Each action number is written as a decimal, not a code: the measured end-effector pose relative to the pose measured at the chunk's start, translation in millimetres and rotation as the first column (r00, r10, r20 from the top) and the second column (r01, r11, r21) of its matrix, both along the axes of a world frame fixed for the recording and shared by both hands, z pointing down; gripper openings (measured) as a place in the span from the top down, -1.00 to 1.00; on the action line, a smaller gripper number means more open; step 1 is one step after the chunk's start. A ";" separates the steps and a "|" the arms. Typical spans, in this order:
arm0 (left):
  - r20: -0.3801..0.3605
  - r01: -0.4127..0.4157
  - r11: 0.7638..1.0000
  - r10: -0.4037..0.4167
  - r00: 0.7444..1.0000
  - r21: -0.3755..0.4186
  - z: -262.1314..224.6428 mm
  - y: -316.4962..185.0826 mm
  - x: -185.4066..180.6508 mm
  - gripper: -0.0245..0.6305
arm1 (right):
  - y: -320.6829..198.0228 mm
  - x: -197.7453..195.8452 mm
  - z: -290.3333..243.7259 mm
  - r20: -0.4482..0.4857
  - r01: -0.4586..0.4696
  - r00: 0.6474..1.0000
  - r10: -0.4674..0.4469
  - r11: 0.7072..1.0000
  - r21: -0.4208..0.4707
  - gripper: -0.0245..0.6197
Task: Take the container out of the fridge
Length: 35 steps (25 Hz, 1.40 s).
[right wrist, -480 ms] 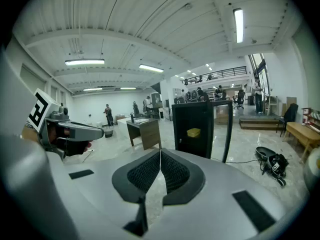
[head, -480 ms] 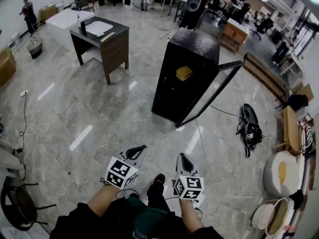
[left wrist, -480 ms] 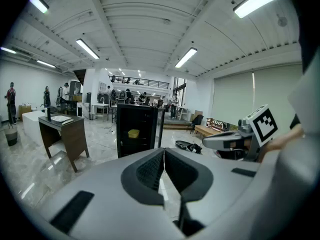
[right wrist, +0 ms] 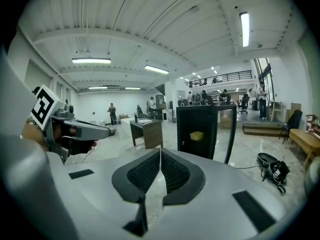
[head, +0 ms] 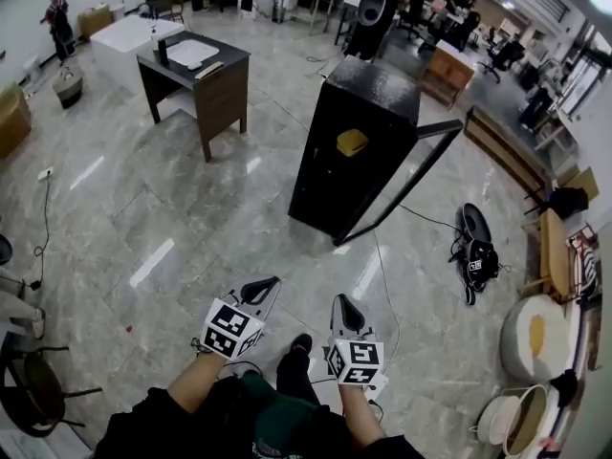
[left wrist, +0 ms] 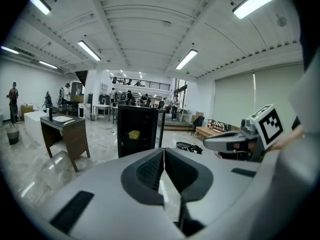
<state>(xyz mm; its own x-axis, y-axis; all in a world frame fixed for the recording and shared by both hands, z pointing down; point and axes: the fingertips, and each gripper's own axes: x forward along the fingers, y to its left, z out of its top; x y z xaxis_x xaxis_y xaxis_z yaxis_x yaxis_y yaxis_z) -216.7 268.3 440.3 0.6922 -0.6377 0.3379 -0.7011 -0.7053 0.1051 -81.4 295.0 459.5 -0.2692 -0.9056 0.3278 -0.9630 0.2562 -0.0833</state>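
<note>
A tall black fridge stands on the marble floor a few steps ahead, its glass door swung open to the right. A yellow container sits on a shelf inside; it also shows in the left gripper view as the yellow container and in the right gripper view as the yellow container. My left gripper and right gripper are held low near my body, both shut and empty, far from the fridge.
A dark wooden desk with papers stands to the left of the fridge. A black bag and cable lie on the floor to the right. Stools and round tubs line the right edge. People and furniture fill the back of the hall.
The view has shifted slightly; the fridge and both grippers keep nearly the same places, with the right gripper a touch higher in the picture.
</note>
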 end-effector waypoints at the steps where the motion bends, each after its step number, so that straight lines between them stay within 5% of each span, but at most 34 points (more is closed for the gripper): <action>1: 0.000 0.000 1.000 0.000 1.000 0.000 -0.5 0.1 -0.3 0.88 | -0.3 0.3 -1.1 0.001 -0.001 1.000 0.001 1.000 0.002 0.81; 23: 0.006 -0.007 1.000 0.007 1.000 -0.026 9.7 8.4 -2.3 0.88 | 7.1 -7.9 5.6 0.062 0.008 0.998 -0.006 0.999 -0.039 0.81; 35: -0.001 -0.014 0.999 0.014 1.000 -0.040 13.8 -29.8 17.9 0.88 | -25.1 2.6 9.4 0.063 0.021 0.998 -0.018 0.998 -0.055 0.81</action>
